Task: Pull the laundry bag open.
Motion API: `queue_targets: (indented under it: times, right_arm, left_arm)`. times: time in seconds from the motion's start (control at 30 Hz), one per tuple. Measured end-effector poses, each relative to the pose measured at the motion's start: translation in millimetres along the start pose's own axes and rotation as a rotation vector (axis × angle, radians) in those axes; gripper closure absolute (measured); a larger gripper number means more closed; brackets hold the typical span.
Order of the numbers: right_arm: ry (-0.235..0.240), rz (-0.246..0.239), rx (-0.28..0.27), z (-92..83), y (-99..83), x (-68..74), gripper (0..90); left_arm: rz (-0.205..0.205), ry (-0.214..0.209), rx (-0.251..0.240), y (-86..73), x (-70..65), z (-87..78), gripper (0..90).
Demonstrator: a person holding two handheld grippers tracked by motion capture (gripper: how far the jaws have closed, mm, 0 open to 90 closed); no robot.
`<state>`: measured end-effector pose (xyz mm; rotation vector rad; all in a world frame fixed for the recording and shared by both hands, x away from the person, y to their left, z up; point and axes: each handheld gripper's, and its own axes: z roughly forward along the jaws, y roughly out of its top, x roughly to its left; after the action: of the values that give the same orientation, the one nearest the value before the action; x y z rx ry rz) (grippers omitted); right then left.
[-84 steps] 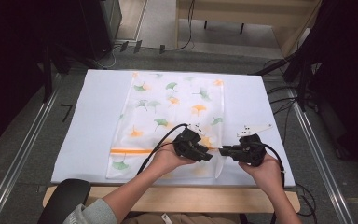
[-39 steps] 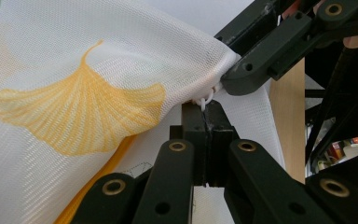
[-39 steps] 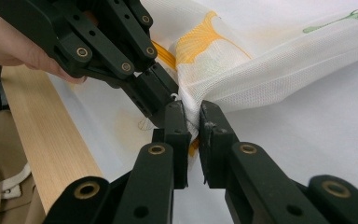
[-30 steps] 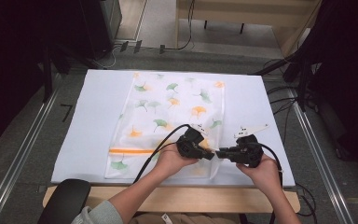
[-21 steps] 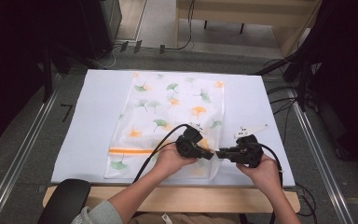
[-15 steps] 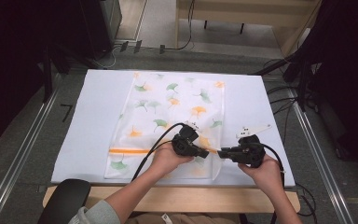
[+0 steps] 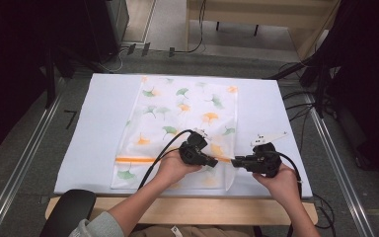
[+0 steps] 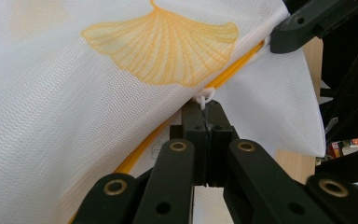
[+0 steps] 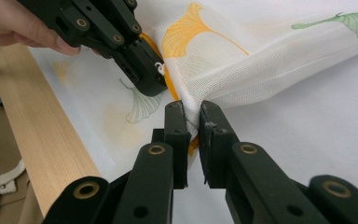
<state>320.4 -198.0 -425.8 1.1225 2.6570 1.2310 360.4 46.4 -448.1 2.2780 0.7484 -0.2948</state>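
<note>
- Mesh laundry bag (image 7: pixel 182 123), white with printed ginkgo leaves, lies flat on the white table cover (image 7: pixel 89 123), running from the far middle of the table to the near edge; an orange zipper (image 7: pixel 143 159) crosses its near end.
- We judge the bag light, soft and limp. The netting will drape and bunch wherever we lift it, and it offers no stiff edge apart from the zipper seam.
- Left gripper (image 8: pixel 206 114) has its jaws pressed fully together on the small white zipper pull (image 8: pixel 205 96), which sits at the orange zipper line.
- Right gripper (image 9: pixel 192 122) pinches a fold of the mesh at the bag's near right end, just beside the zipper; a narrow gap remains between the jaws, taken up by fabric.
- In the high view, the two grippers face each other tip to tip, near but apart, over the bag's near right part.
- We recommend holding the pull for sliding and the seam end for counter-tension. Loose mesh away from the seam would stretch and slip.
- Risk, in our judgement: the pull is small and smooth and may slip out of the jaws under a sideways load.
</note>
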Motion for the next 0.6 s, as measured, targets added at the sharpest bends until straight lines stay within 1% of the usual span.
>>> queue_targets:
  times: [0.13,0.27,0.47,0.53,0.57,0.6]
  right_arm:
    - [-0.001,0.001,0.000,-0.5,-0.6,-1.1,84.4]
    - [-0.002,0.000,0.000,0.1,0.0,-0.2,84.3]
    - [0.002,-0.004,-0.001,-0.4,-0.3,-0.7,84.4]
    - [-0.001,-0.003,-0.001,-1.1,-0.8,-0.8,84.5]
    - [-0.002,-0.001,-0.002,-1.2,-0.9,-0.9,84.6]
    - [-0.003,0.000,0.000,-1.6,-1.1,-1.1,84.5]
  left_arm:
    - [0.007,-0.003,0.004,-0.1,-1.8,-0.6,90.0]
    - [0.008,0.000,0.006,-0.4,0.0,-1.2,90.0]
    - [-0.011,-0.002,0.010,-1.5,5.3,-2.5,90.0]
    - [-0.022,0.005,0.013,-3.0,7.2,-4.8,90.0]
    - [-0.019,0.008,0.017,-4.3,8.7,-6.6,90.0]
    - [-0.023,0.017,0.029,-6.0,10.5,-9.7,90.0]
